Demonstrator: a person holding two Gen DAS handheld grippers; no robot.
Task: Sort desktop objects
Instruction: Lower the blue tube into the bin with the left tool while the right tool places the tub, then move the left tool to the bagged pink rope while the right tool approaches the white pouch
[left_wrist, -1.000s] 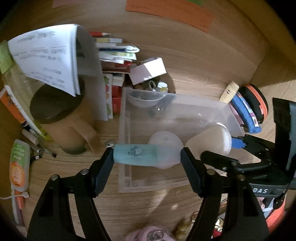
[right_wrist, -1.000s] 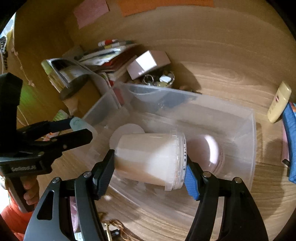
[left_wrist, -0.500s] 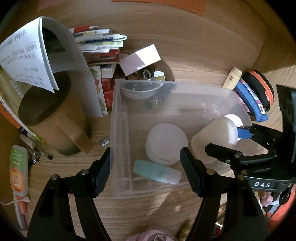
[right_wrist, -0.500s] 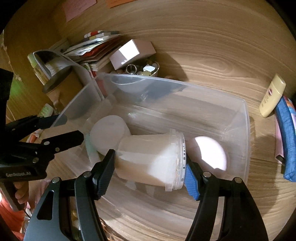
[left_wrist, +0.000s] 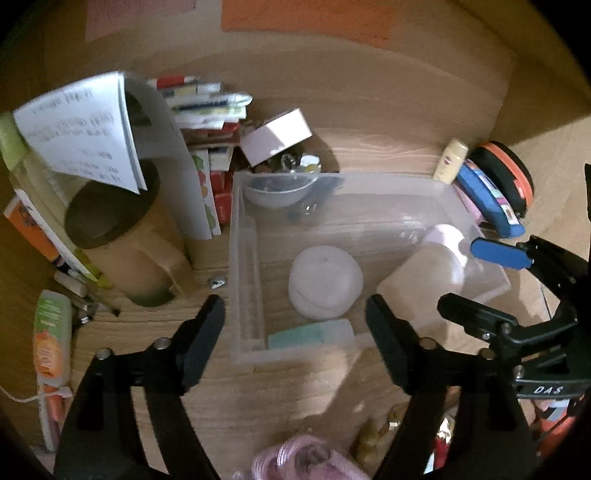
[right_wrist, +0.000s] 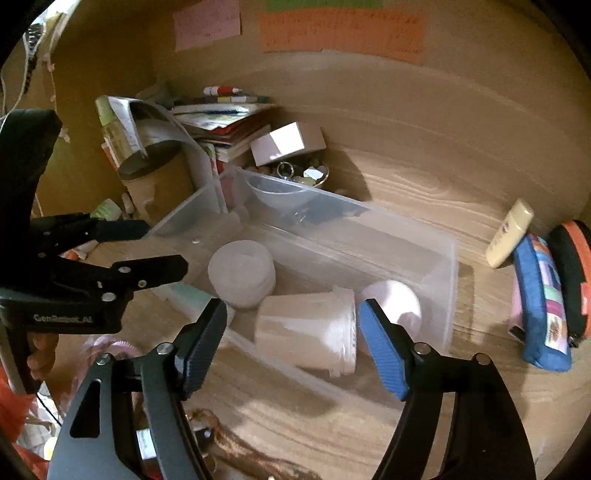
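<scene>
At frame centre, a white lidded plastic tub (right_wrist: 308, 334) lies sideways inside the clear plastic bin (right_wrist: 448, 266), unheld. The right gripper (right_wrist: 291, 343) and left gripper (left_wrist: 293, 332) are spread wide, presumably for release.

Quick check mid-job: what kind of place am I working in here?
Most likely a home study desk in a wooden alcove: paper notes stuck on the back wall, a pile of books by a beige jug, and a clear sorting bin.
</scene>
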